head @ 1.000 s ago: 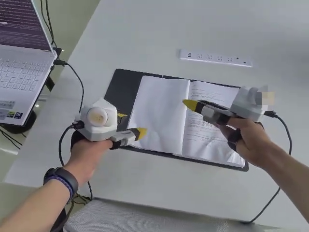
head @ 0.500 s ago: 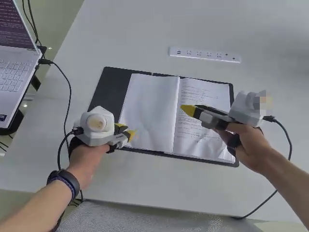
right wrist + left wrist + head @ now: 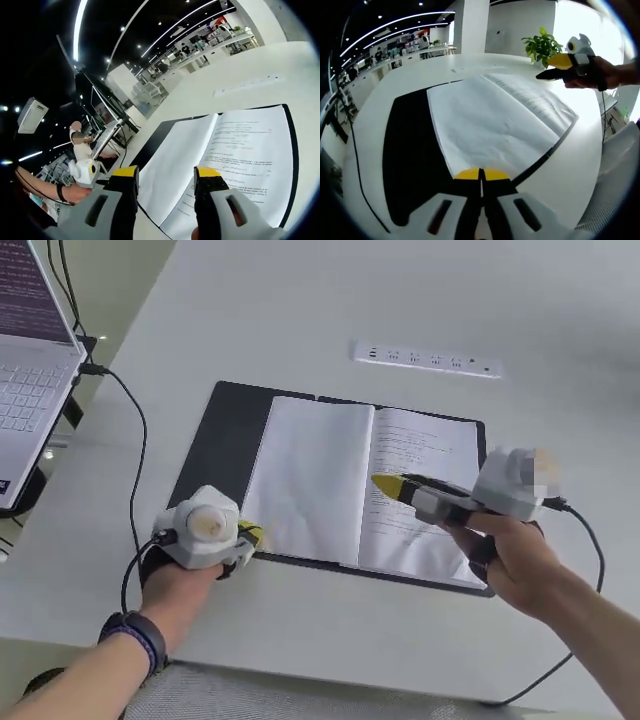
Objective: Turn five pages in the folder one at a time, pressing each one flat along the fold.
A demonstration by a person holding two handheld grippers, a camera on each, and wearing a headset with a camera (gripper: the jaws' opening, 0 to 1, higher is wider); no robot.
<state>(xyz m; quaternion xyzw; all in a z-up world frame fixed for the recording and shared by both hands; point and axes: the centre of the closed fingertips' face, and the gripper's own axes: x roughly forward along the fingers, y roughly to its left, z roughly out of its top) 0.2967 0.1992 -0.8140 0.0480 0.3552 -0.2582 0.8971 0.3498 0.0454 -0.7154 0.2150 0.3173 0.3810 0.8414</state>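
Hovering over the folder (image 3: 225,440), right tongs (image 3: 385,483) released, left tongs (image 3: 252,534) clenched at its near edge

folder (image 3: 230,440) on table (image 3: 300,310) | power strip (image 3: 427,358) behind it | laptop (image 3: 25,390) left | right tongs (image 3: 388,484) over right page (image 3: 430,450)

The folder (image 3: 225,440) is seen with a black cover. Its left page (image 3: 310,480) is plain white, and its right page (image 3: 425,455) is white, lined with fine dark print. The tabletop (image 3: 300,300) is pale grey-white. Yellow tips are shown on the left hand-held gripper (image 3: 252,534) and the right hand-held gripper (image 3: 385,483), whose bodies are white and grey. A black cable (image 3: 145,450) is seen near the tabletop's left edge.
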